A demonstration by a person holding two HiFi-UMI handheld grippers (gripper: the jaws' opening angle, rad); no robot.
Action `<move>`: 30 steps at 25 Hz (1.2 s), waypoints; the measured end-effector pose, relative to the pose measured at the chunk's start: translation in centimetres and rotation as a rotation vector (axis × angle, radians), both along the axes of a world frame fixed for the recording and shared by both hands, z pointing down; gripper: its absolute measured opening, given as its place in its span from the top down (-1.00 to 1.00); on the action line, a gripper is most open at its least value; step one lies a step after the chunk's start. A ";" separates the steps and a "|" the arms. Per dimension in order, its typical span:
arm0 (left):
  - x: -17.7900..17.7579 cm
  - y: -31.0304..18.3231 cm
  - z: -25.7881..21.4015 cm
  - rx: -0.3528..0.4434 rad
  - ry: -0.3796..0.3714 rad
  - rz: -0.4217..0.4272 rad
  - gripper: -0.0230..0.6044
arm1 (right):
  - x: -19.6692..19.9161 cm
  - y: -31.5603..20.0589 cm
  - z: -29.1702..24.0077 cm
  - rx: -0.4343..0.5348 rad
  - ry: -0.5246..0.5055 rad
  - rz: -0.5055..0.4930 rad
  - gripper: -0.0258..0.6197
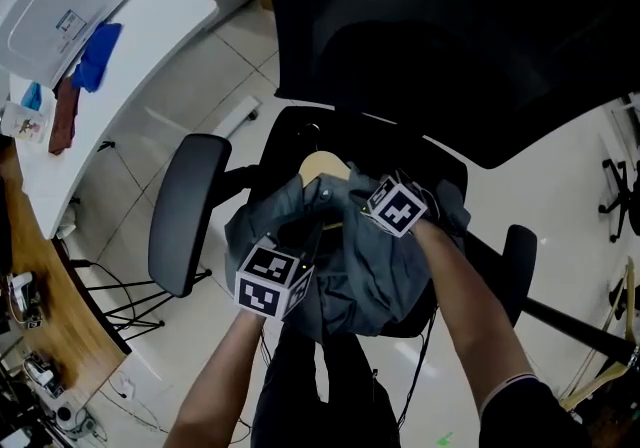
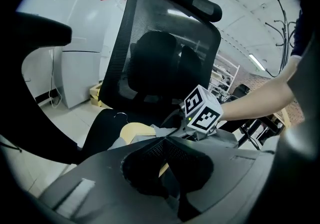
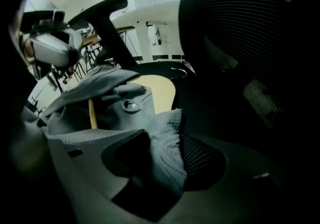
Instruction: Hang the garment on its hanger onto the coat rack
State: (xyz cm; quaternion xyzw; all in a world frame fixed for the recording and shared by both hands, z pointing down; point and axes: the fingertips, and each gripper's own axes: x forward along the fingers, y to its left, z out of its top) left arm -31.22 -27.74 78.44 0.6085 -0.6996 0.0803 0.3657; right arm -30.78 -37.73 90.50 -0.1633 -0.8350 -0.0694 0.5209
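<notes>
Working at frame centre, where the garment (image 1: 380, 276) on its hanger (image 1: 322, 168) lies on the chair (image 1: 290, 136), we hold the left gripper (image 2: 165, 140) pinched shut, likely steadying cloth, while the right gripper (image 3: 167, 135) stands wide around a loose fold.

One garment (image 1: 375, 276), one hanger (image 1: 322, 168), one chair (image 1: 450, 36)

The grey garment (image 1: 350, 271) covers most of the wooden hanger (image 1: 325, 167), leaving one pale shoulder bare, and hides much of the chair seat (image 1: 292, 134). The chair backrest (image 1: 450, 36) runs off the head view's top edge. There, marker cubes hide the jaws of the left gripper (image 2: 165, 140) and right gripper (image 3: 167, 153). Oddments on the desk (image 1: 160, 16) are too small to name.
</notes>
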 end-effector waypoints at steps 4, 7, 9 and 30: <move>0.2 0.2 -0.1 0.004 0.015 -0.007 0.92 | -0.1 -0.2 0.4 0.072 0.017 -0.034 0.37; 0.0 0.5 -0.5 0.002 0.008 -0.008 0.92 | 0.1 0.3 0.2 0.064 0.028 -0.085 0.54; -0.4 0.8 -1.1 0.005 -0.002 -0.016 0.92 | 0.3 0.5 -0.4 0.056 0.020 -0.082 0.54; 0.1 2.6 -12.9 0.135 -0.116 -0.018 0.92 | 4.5 -2.4 -25.3 0.445 -0.570 0.116 0.55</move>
